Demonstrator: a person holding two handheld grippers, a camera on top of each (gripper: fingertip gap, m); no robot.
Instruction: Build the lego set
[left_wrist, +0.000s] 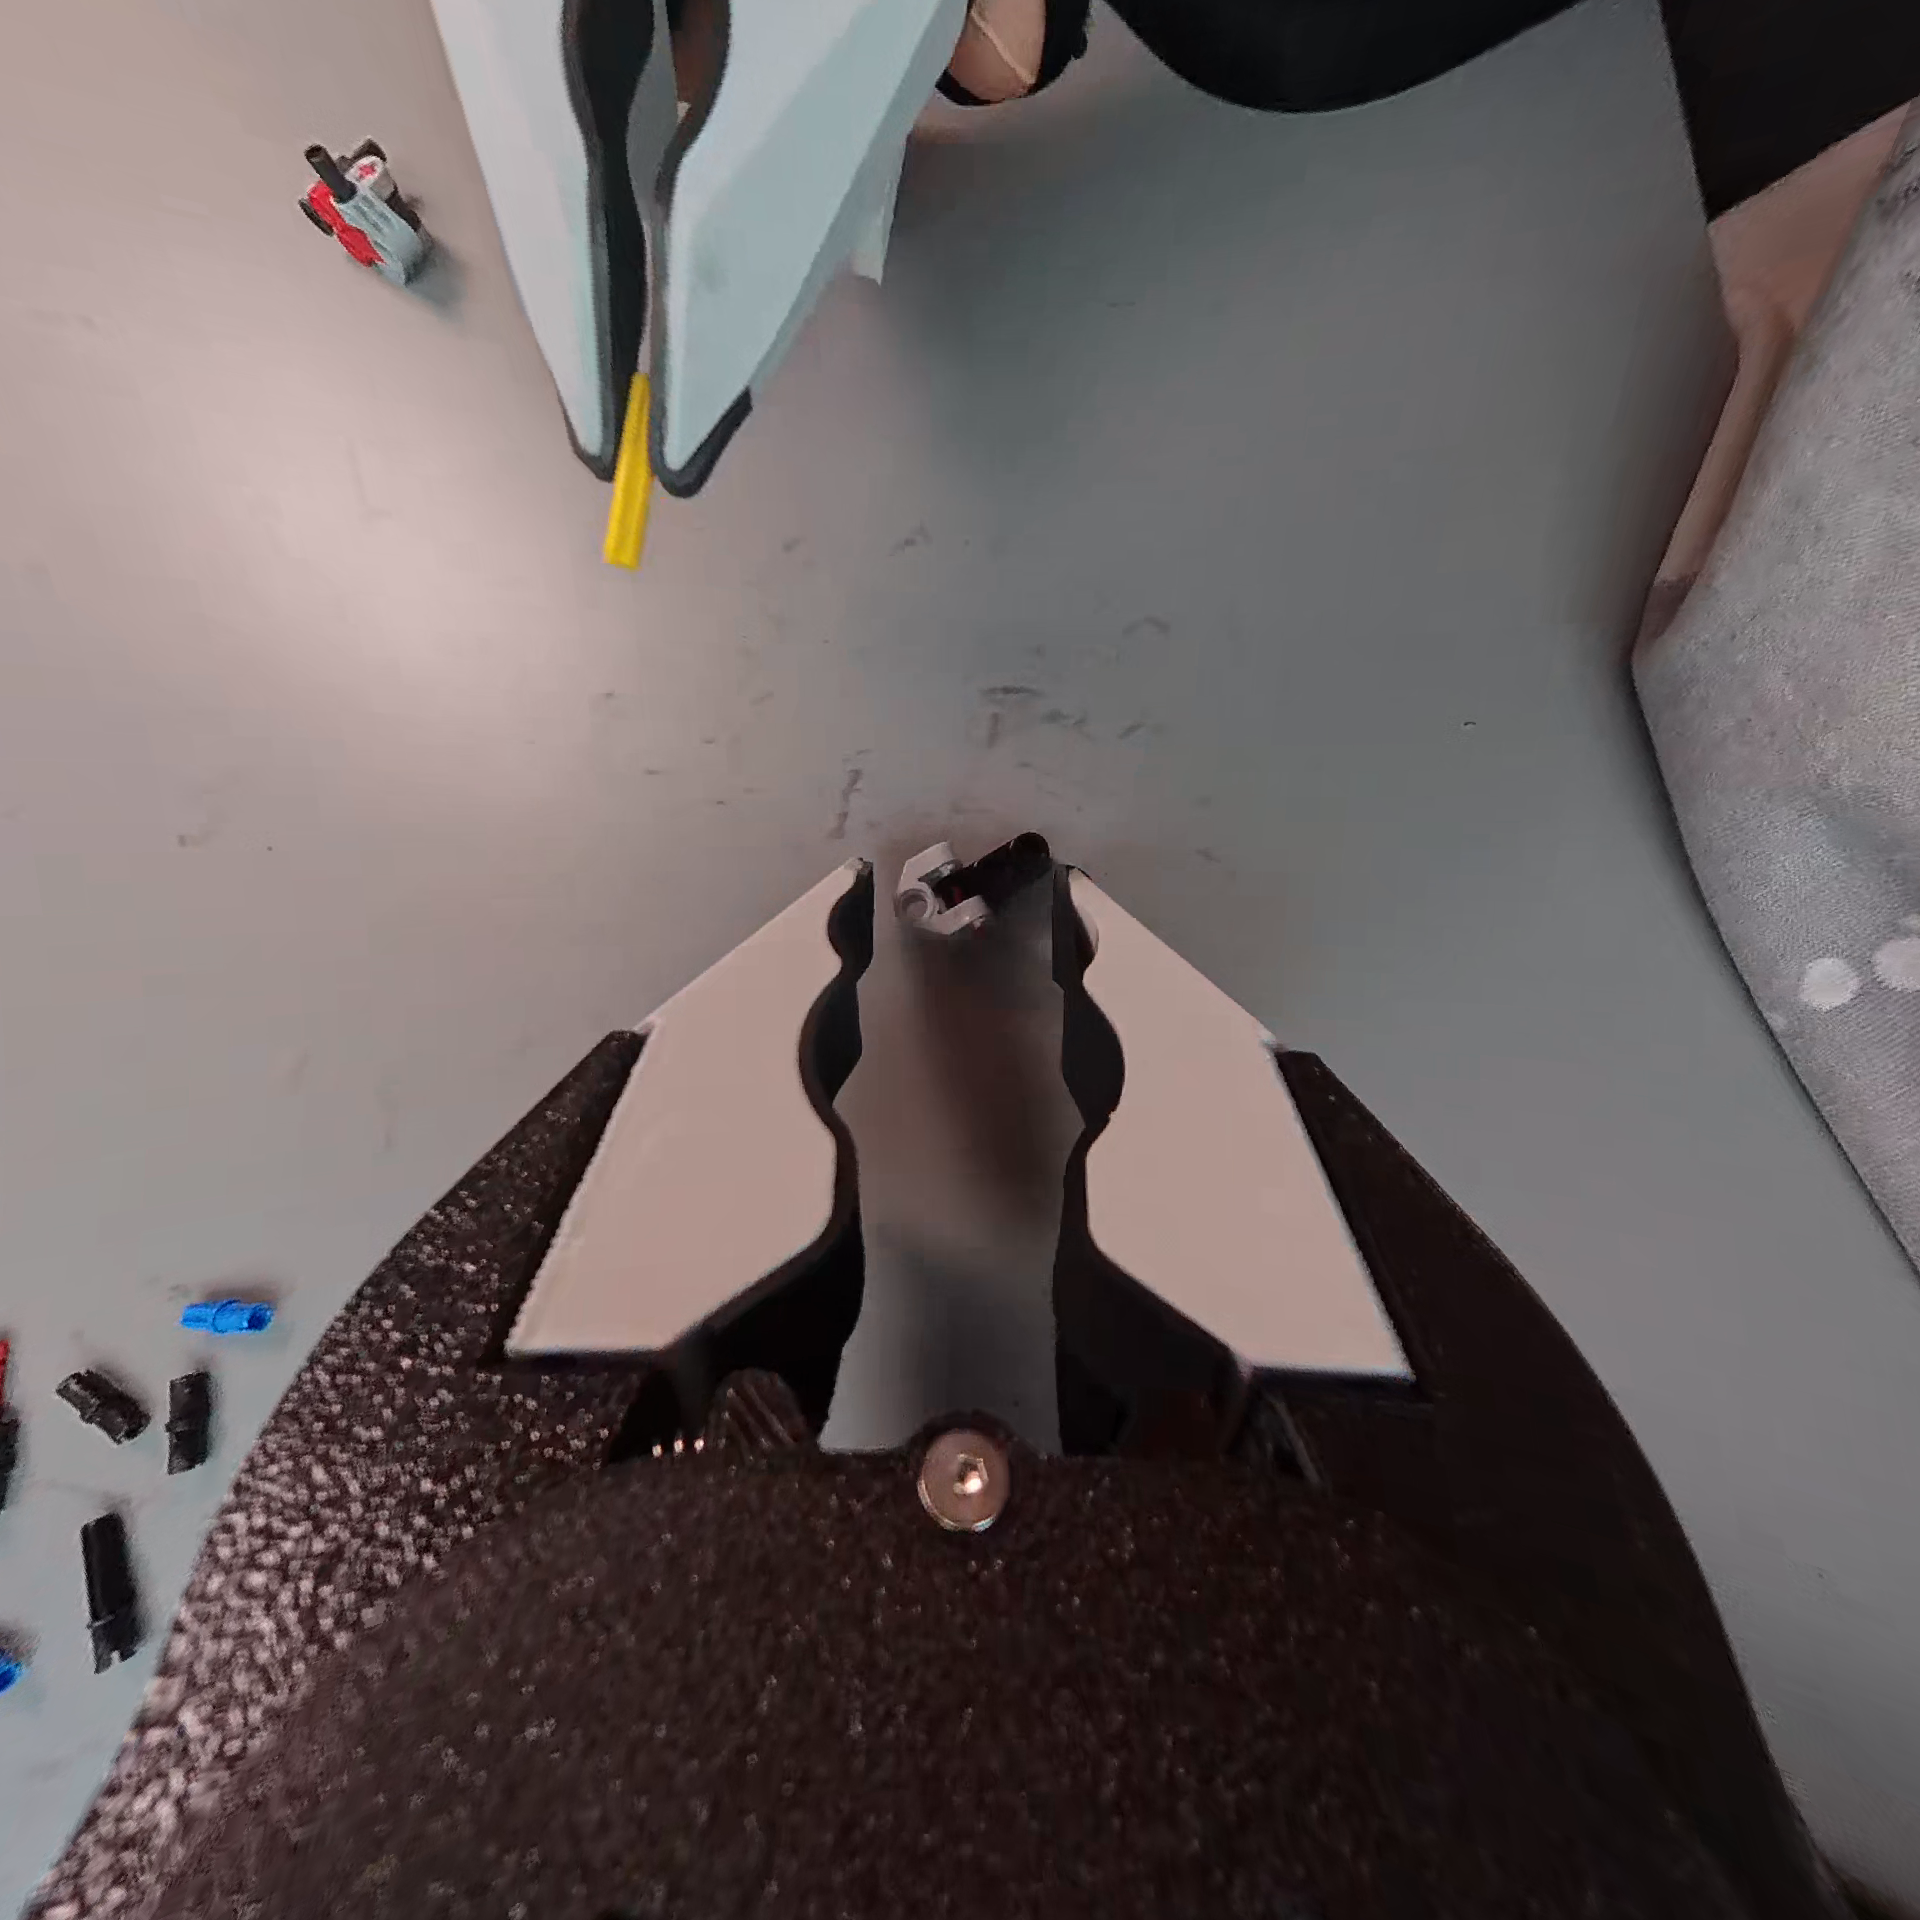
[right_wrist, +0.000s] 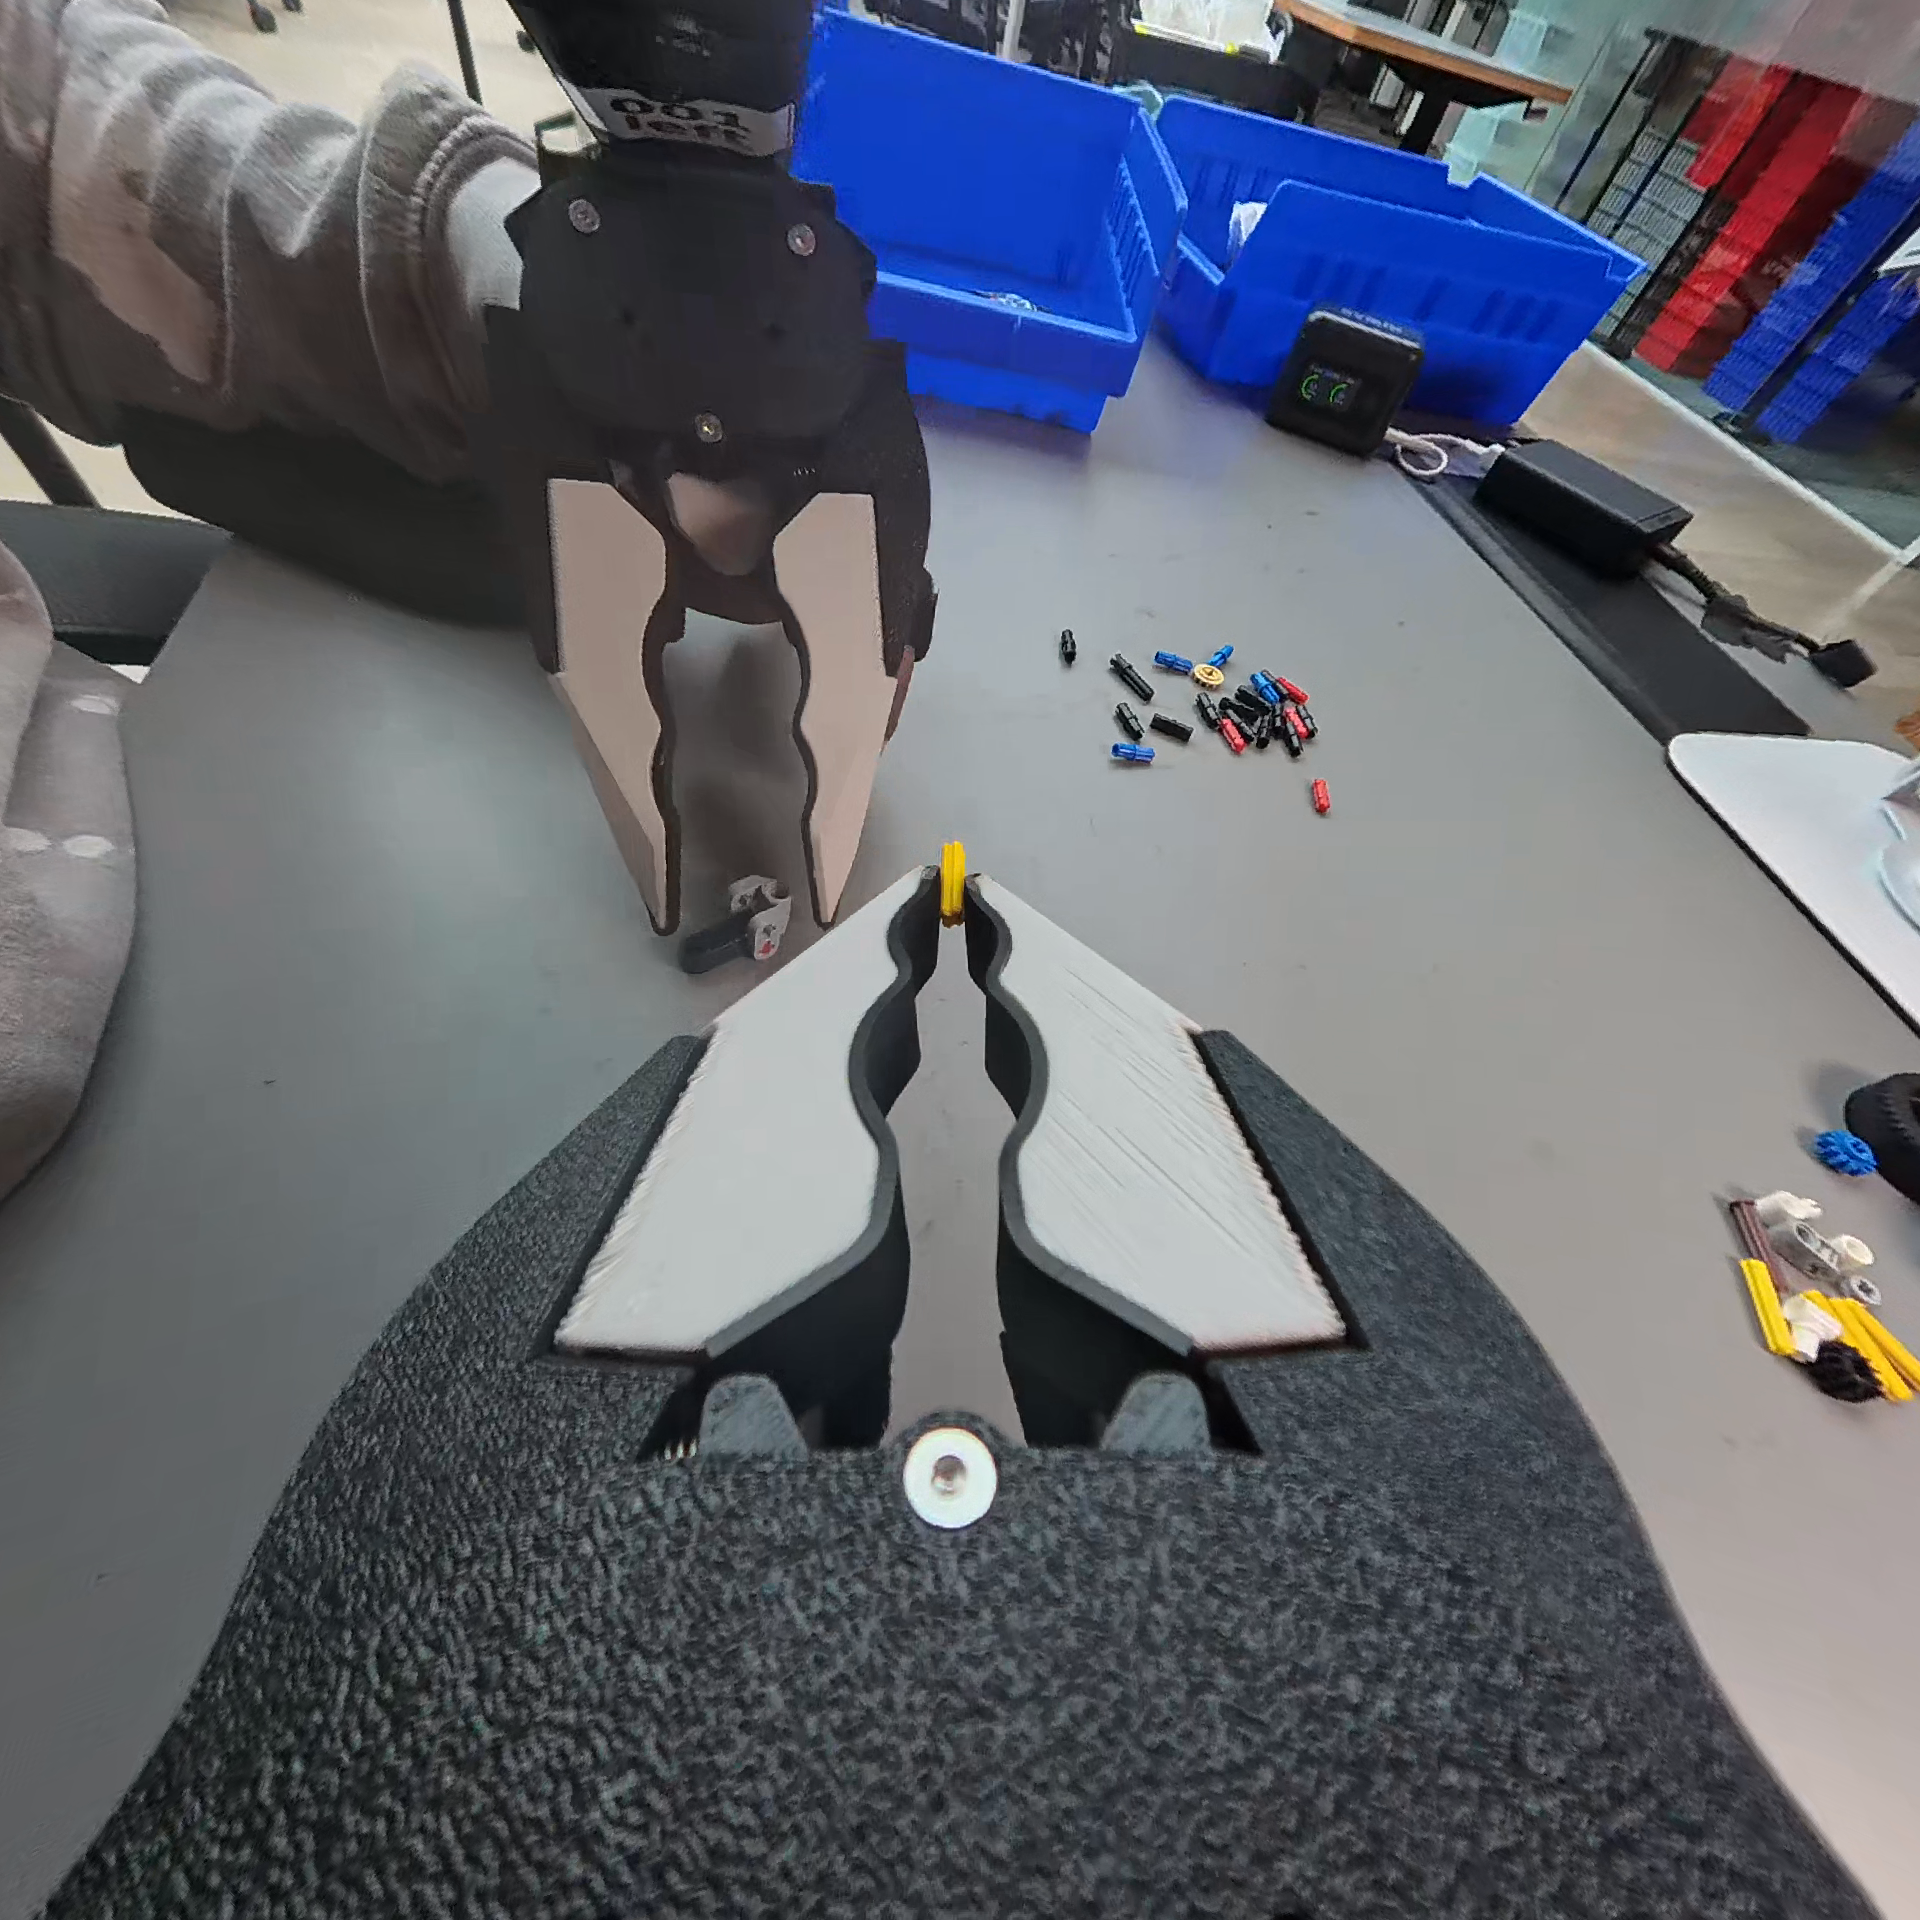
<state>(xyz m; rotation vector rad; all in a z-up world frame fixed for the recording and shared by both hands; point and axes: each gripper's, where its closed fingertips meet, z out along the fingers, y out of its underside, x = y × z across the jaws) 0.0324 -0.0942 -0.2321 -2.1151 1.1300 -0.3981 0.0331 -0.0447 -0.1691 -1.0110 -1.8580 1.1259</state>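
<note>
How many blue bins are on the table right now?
2. One blue bin sits at the table's far edge behind the left claw; the other is beside it, to the right, behind a small black device. More may lie out of frame.

Blue bins (right_wrist: 997, 260) at grey table's (right_wrist: 1455, 935) far edge; small black screen device (right_wrist: 1343, 379), black box (right_wrist: 1579, 504) beside.

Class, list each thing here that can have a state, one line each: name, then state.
Left gripper: open, tips straddling the small piece.
Right gripper: shut on yellow plastic axle.
Yellow plastic axle: clamped, end sticking out past the tips.
Small grey-and-black connector piece: lying on the table, unheld.
Blue plastic bins: open-topped.
</note>
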